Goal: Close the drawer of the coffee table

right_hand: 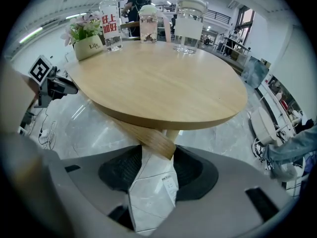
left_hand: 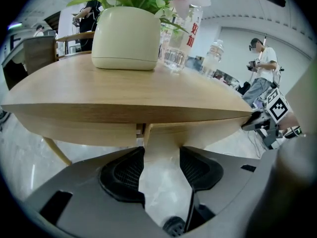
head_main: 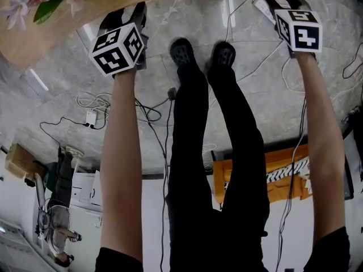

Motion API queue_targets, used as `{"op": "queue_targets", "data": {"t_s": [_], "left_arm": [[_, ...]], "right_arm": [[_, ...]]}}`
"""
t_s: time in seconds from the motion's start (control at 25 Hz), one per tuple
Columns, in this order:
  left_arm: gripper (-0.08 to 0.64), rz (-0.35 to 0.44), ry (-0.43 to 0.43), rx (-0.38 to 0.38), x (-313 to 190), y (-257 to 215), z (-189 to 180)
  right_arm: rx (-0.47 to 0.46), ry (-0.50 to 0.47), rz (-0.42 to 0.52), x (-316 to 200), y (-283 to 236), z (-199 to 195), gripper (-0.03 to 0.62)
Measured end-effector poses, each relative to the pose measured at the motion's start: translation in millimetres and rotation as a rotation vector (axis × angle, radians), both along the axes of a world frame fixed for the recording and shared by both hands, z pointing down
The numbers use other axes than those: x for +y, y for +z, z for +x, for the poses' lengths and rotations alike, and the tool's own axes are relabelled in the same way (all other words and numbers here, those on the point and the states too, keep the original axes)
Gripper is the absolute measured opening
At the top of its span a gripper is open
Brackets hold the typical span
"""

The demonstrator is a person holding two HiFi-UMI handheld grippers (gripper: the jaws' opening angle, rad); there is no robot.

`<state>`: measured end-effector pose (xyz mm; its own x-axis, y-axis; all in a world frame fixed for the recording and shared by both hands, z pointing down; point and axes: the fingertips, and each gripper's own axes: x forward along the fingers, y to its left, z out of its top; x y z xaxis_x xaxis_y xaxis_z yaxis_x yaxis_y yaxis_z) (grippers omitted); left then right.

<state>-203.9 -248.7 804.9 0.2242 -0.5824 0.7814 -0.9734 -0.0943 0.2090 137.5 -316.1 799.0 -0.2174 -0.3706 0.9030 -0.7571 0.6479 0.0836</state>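
Closest in, the left hand-held gripper (left_hand: 161,165) shows its two dark ribbed jaws standing apart, with only pale marbled floor (head_main: 238,50) between them. Just ahead of and above those jaws runs the thick edge of the round wooden surface (left_hand: 124,90). Under that edge a wooden band is broken by a narrow upright gap straight ahead of the jaws. The curved piece to the right of the gap looks to be the drawer (left_hand: 198,133); how far out it stands cannot be told.

Beyond the left hand-held gripper, on the surface, sit a cream flower pot (left_hand: 126,38), a clear glass (left_hand: 174,58) just right of the pot, and a water bottle (left_hand: 213,56) farther right.

Off to its right, near the surface's rim, hangs the right hand-held gripper (right_hand: 151,170). Its jaws are likewise parted and hold nothing; floor tiles show through the gap. Directly ahead of them a slanted wooden leg (right_hand: 148,138) crosses under the surface. Past it, at the surface's far side from this hand-held gripper, stand a bottle with a red label (right_hand: 111,26) and a lidded glass jar (right_hand: 188,24).

From the head view, two bare forearms reach down to the marker cubes on both hand-held grippers, with black-trousered legs and black shoes (head_main: 182,51) between them. White and black cables (head_main: 93,101) trail over the floor behind the left one.
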Motion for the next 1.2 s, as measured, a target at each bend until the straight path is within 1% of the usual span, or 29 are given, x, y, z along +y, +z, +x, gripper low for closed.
{"op": "queue_targets", "data": {"t_s": [0.16,0.32,0.44,0.56,0.64,0.72,0.8,0.88,1.04,1.2], "left_arm": [[0.235,-0.004,-0.013,-0.002,0.0,1.4,-0.8],[0.235,-0.017,-0.072,0.014,4.8,3.7,-0.7],[0.235,-0.045,-0.09,0.024,20.2,2.6,0.7],[0.235,-0.063,-0.084,0.018,48.1,-14.4,5.8],[0.235,-0.066,-0.067,0.024,72.4,-35.7,11.7],[0.235,-0.064,-0.024,0.011,93.8,-59.4,18.4],[0.235,-0.066,0.027,-0.028,113.7,-82.2,24.4],[0.235,-0.074,0.047,-0.068,135.2,-106.3,27.4],[0.235,-0.059,-0.029,-0.08,166.4,-173.4,29.9],[0.23,0.007,-0.098,-0.08,190.9,-261.2,43.7]], "right_arm": [[0.005,-0.005,-0.003,0.0,1.6,-1.1,0.192],[0.023,-0.003,0.009,0.3,-1.3,-0.3,0.192],[0.03,0.026,0.004,6.7,-5.2,4.9,0.192],[0.034,0.061,-0.019,23.0,-19.0,17.0,0.192],[0.012,0.071,-0.028,40.5,-36.9,21.7,0.192],[-0.008,0.054,-0.018,55.4,-59.2,25.2,0.192],[-0.022,0.046,-0.006,68.2,-84.0,31.9,0.192],[-0.052,0.053,-0.002,82.3,-110.9,35.9,0.192],[-0.124,0.067,-0.003,109.4,-170.3,35.3,0.192],[-0.208,0.08,-0.014,142.5,-236.2,30.3,0.192]]}}
